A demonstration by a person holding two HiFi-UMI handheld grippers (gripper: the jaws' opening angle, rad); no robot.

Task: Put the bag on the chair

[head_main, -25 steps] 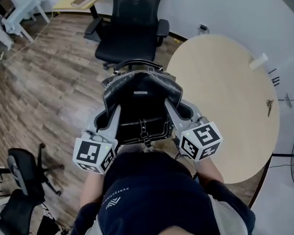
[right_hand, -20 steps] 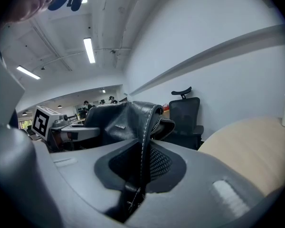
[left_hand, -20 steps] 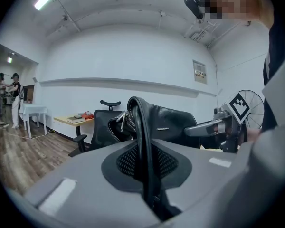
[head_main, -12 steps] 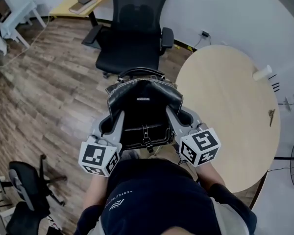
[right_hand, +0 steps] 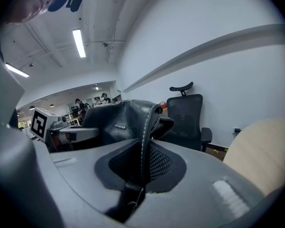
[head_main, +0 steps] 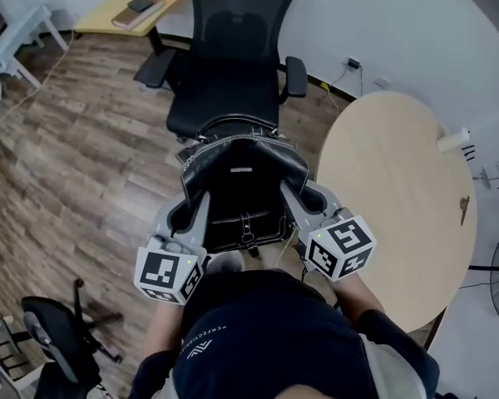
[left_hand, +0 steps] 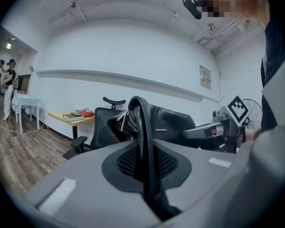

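A black leather bag (head_main: 243, 179) with white stitching hangs in the air in front of me, held from both sides. My left gripper (head_main: 195, 199) is shut on the bag's left edge (left_hand: 141, 141). My right gripper (head_main: 291, 196) is shut on its right edge (right_hand: 145, 148). The black office chair (head_main: 229, 65) stands just beyond the bag, its seat (head_main: 201, 116) partly hidden behind the bag's top. In the left gripper view the chair (left_hand: 102, 125) shows behind the bag; in the right gripper view the chair (right_hand: 187, 120) stands to the right of the bag.
A round light wooden table (head_main: 399, 198) stands at my right, with a white cup (head_main: 454, 140) near its far edge. A yellow desk (head_main: 125, 7) with books sits at the back left. Another black chair (head_main: 54, 343) is at the lower left. Wood floor (head_main: 75, 156) lies to the left.
I have stepped closer to the office chair with the bag held the same way; the chair and table have slid down and right in the head view.
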